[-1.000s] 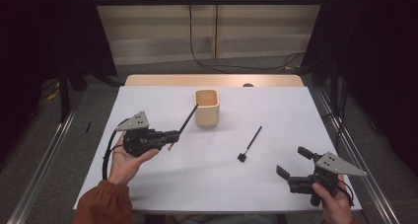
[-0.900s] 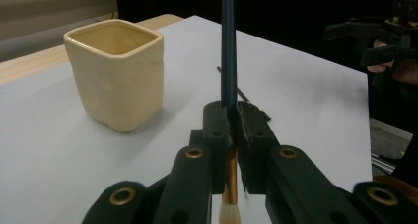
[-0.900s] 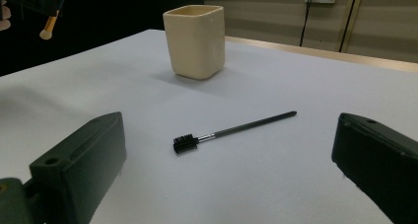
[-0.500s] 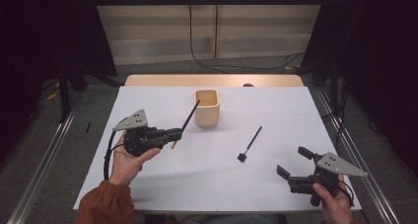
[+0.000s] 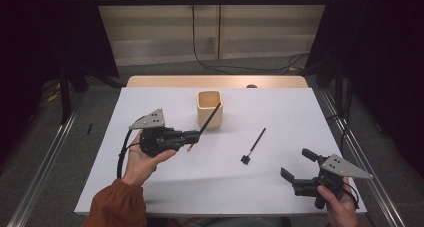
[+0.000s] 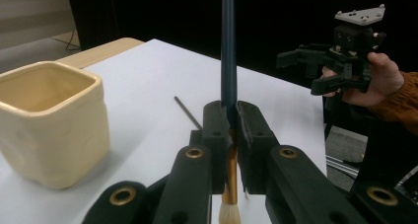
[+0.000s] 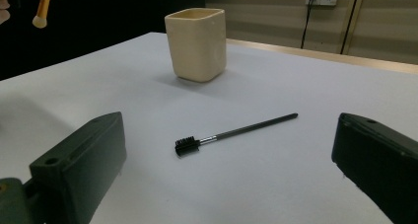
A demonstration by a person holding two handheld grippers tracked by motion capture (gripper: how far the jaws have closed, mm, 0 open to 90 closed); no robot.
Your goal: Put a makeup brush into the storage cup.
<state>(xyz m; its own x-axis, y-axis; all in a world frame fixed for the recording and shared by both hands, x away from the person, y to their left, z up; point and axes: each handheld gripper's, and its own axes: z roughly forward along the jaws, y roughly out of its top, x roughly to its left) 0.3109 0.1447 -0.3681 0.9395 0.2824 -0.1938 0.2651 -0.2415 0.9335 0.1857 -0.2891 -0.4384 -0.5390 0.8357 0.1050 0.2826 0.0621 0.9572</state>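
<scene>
The left hand-held gripper (image 5: pixel 192 137), jaws clamped on the brush (image 5: pixel 209 119) near its bristle end, holds the dark handle slanting up toward the cup (image 5: pixel 209 108), tip at the cup's near rim; the right hand-held gripper (image 5: pixel 296 169) waits wide open, empty.

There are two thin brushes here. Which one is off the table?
The dark-handled brush with the pale bristle tip, clamped in the left gripper beside the cream square cup. The black brush with the small dark comb head lies flat on the table.
</scene>
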